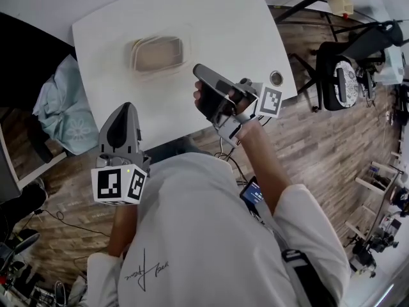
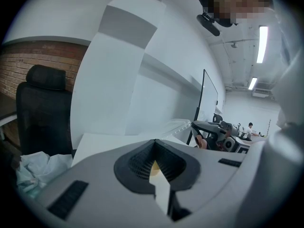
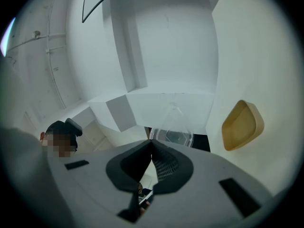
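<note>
Left gripper: your left gripper has its jaws pressed together with nothing between them, which its own view shows plainly
Left gripper place: it hangs over the near left edge of the white table, touching nothing, its tips pointing to the far side
Right gripper: your right gripper is also pressed together and empty; in its own view the tips meet in a point
Right gripper place: it is held above the table's near right part, turned on its side, tips aimed left and far, towards the tray
Tan tray: the tan tray lies flat on the middle of the table, far from you and between the two grippers; it is near the right gripper's tips but apart from them
Clear container: a clear plastic container sits right at the tray; you cannot tell from these views whether the two touch or overlap
Table hole: a round cable grommet sits at the table's right edge, just right of your right gripper
Left of table: a pale crumpled cloth lies beside a black chair
Floor: wooden boards run to the right of the table
</note>
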Demonstrator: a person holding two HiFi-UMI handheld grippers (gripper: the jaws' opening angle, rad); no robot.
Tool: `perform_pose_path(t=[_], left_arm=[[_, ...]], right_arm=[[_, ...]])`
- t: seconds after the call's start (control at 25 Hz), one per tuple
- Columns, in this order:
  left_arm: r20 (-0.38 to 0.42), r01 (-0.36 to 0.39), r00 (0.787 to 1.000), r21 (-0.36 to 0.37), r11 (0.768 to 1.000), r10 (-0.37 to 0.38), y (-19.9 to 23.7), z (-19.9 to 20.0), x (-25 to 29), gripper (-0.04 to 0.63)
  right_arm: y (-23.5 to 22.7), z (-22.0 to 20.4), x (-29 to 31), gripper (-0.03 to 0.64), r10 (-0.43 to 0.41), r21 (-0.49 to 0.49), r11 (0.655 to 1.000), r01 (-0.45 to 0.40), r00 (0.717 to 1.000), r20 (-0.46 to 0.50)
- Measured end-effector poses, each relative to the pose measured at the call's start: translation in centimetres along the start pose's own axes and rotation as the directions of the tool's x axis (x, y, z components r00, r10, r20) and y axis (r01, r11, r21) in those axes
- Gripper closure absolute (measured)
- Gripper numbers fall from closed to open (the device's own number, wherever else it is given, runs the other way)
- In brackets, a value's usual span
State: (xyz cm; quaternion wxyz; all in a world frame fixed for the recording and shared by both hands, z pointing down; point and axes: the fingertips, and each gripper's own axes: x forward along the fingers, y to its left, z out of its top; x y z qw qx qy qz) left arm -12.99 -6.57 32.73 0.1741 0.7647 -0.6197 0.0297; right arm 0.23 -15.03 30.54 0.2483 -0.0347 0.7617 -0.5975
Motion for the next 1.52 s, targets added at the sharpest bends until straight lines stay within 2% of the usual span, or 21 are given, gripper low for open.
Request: perform_pose_path(t=[0.72,1.52], left_arm=[[0.023,-0.009,1.000,-0.008,1.000,0.009,-0.7,-0.2,-2.3,0.591],[0.031,-0.004,1.000,-0.007,1.000,0.004,-1.8,-0.5,-2.5,0.591]], right_arm=[[3.2,-0.9,-0.9,0.605,0.082,-0.021,0.996,-0.081,0.996,0.032],[4.7,-0.9,-1.6,0.604,0.125,-0.028,0.992,-0.124,0.992,0.028]])
